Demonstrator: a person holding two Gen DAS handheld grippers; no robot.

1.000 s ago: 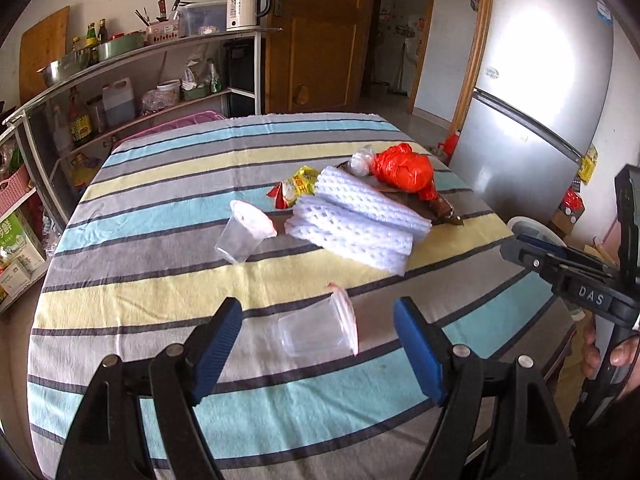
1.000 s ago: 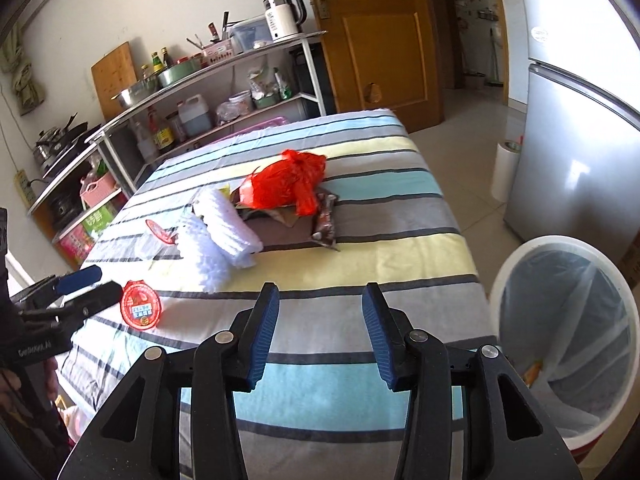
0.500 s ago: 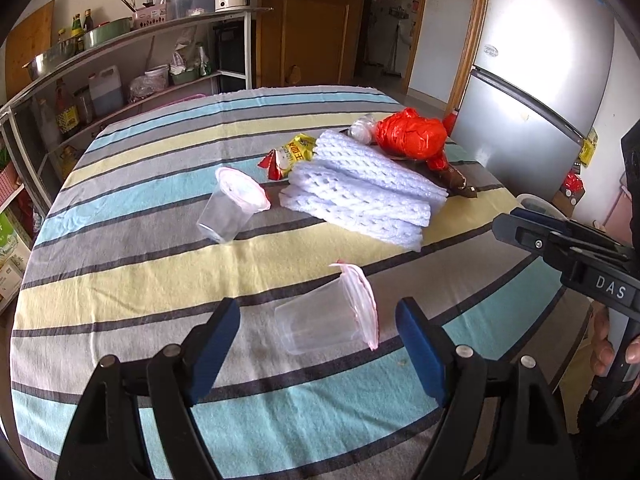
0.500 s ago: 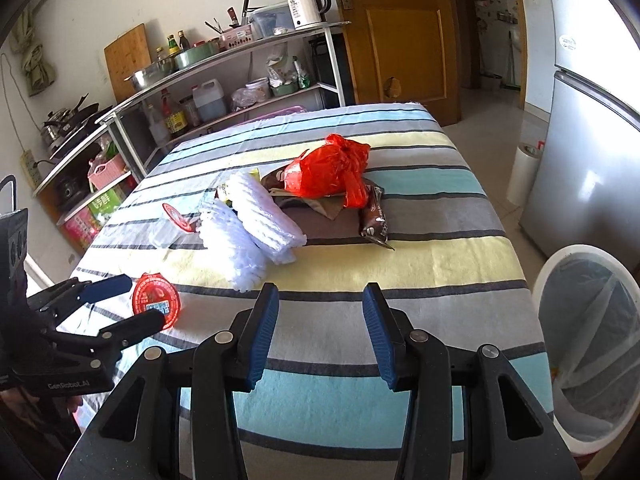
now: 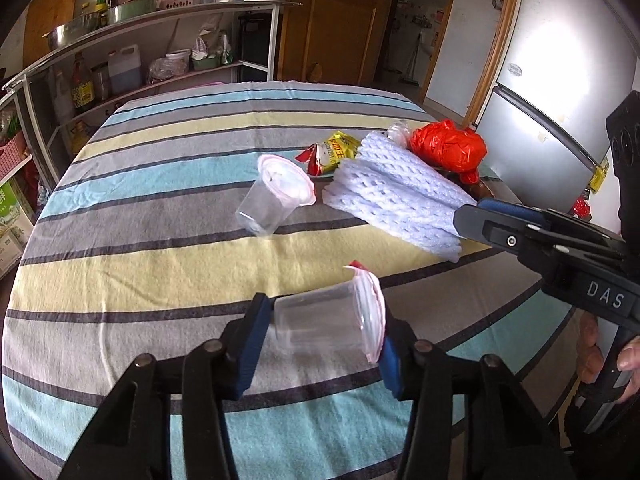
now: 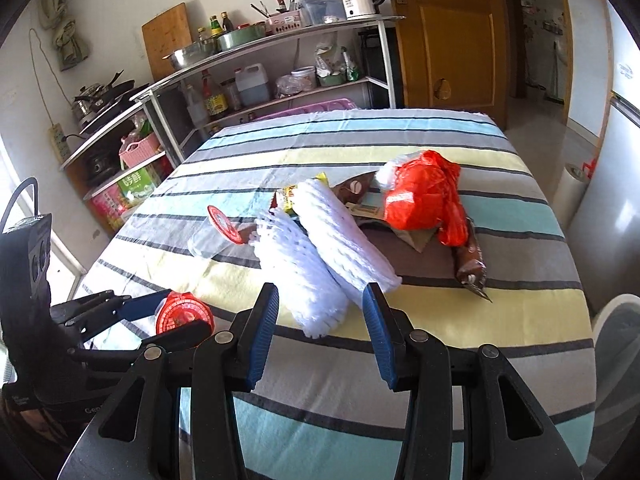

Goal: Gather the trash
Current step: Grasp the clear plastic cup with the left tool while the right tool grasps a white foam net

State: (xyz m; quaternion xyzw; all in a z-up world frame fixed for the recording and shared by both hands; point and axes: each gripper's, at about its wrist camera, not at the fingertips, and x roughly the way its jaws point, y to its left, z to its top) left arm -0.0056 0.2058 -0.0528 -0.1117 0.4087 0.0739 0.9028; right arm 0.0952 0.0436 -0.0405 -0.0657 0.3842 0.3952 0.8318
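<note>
A clear plastic cup with a red-printed lid lies on its side on the striped tablecloth. My left gripper is closing on it, one pad on the base, the other on the lid; the right wrist view shows the same left gripper with the cup in it. A second cup lies further off. Beyond it are white foam nets, a red plastic bag, a yellow snack wrapper and a brown wrapper. My right gripper stands open just short of the nets, touching nothing.
A white-rimmed bin stands on the floor off the table's right edge. A metal shelf rack with bottles and pots lines the far wall. A silver fridge and a wooden door stand behind the table.
My left gripper has sunk toward the near cup and its jaws have drawn in onto it. My right gripper has swung left toward the foam nets, so the bin has slid to the frame's edge.
</note>
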